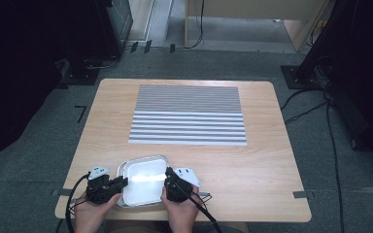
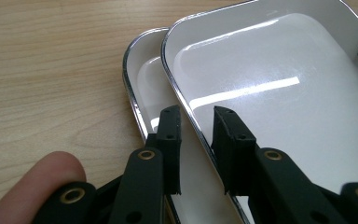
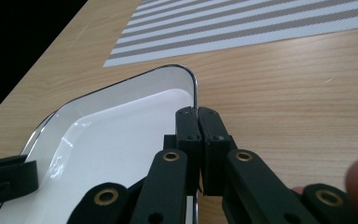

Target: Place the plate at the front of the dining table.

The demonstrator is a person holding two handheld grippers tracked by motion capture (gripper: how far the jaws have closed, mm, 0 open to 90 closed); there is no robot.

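At the wooden table's (image 1: 252, 160) near edge, the right gripper (image 3: 198, 114) clamps the upper white rectangular tray's (image 2: 279, 88) rim; the left gripper (image 2: 196, 119) straddles its opposite rim, jaws parted.

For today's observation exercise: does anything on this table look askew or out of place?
Yes. Two white metal-rimmed trays are stacked unevenly: the upper tray sits shifted sideways, exposing the lower tray. The left gripper straddles the upper rim with open jaws; the right gripper pinches the opposite rim.

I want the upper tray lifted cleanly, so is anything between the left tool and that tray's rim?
Nothing visible. The left tool stands open astride the rim of the upper tray, which sits nested in the lower tray. The right tool is clamped on the opposite rim.
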